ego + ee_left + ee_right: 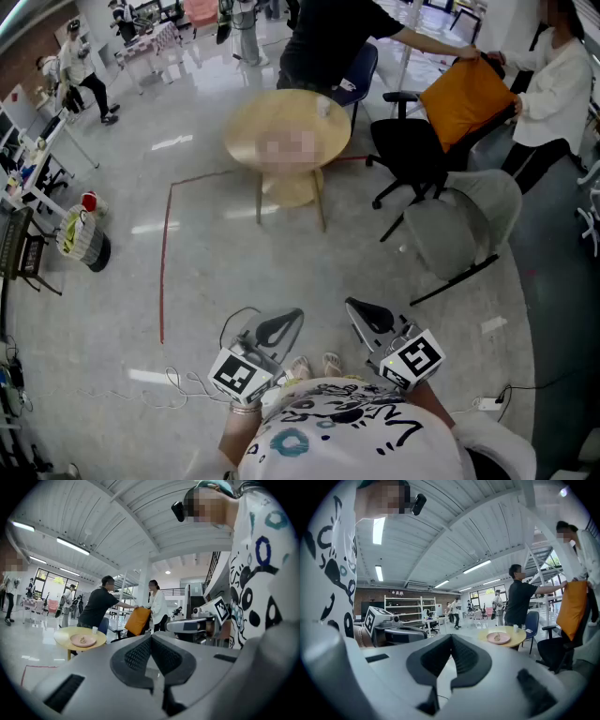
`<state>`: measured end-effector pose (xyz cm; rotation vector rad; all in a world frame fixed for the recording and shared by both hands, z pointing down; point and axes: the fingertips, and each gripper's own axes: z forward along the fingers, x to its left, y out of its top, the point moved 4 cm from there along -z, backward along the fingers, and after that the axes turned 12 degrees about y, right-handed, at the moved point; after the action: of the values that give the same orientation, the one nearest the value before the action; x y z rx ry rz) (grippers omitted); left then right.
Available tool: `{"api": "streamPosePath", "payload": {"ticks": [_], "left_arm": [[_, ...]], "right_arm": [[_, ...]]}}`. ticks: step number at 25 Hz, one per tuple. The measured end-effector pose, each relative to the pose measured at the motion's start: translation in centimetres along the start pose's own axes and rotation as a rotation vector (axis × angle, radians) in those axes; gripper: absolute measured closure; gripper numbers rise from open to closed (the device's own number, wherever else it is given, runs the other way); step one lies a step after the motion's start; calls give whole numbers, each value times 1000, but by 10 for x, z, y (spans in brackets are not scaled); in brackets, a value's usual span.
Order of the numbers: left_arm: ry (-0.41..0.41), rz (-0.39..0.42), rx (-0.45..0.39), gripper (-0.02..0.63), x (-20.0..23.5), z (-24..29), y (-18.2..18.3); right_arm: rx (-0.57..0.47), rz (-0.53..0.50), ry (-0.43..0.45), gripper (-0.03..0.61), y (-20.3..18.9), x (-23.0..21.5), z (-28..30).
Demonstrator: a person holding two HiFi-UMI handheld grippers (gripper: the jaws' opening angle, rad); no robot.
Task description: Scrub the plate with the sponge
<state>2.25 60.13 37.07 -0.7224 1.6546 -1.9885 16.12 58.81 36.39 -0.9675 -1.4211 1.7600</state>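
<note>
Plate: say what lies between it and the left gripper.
Only bare floor lies between the left gripper and the plate; the head view shows it.

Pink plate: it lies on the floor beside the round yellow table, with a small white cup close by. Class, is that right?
No. The pink plate lies on top of the round yellow table, not on the floor beside it. The small white cup does stand close by. The right gripper view shows it.

Left gripper [291,319] and right gripper [356,307] jaws closed, empty.
</note>
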Motion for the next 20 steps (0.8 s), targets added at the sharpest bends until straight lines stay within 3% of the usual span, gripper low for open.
{"api": "streamPosePath", "payload": {"ticks": [9, 14, 20], "left_arm": [[20, -10, -1, 598, 10, -3, -2], [25, -4, 8, 598, 20, -17, 2], [5, 6, 5, 598, 39, -21, -8]], "right_arm": [[7, 7, 11, 552, -2, -1, 10], [-74, 52, 25, 551, 6, 8, 15], [-62, 53, 6, 551, -9, 10, 31]]}}
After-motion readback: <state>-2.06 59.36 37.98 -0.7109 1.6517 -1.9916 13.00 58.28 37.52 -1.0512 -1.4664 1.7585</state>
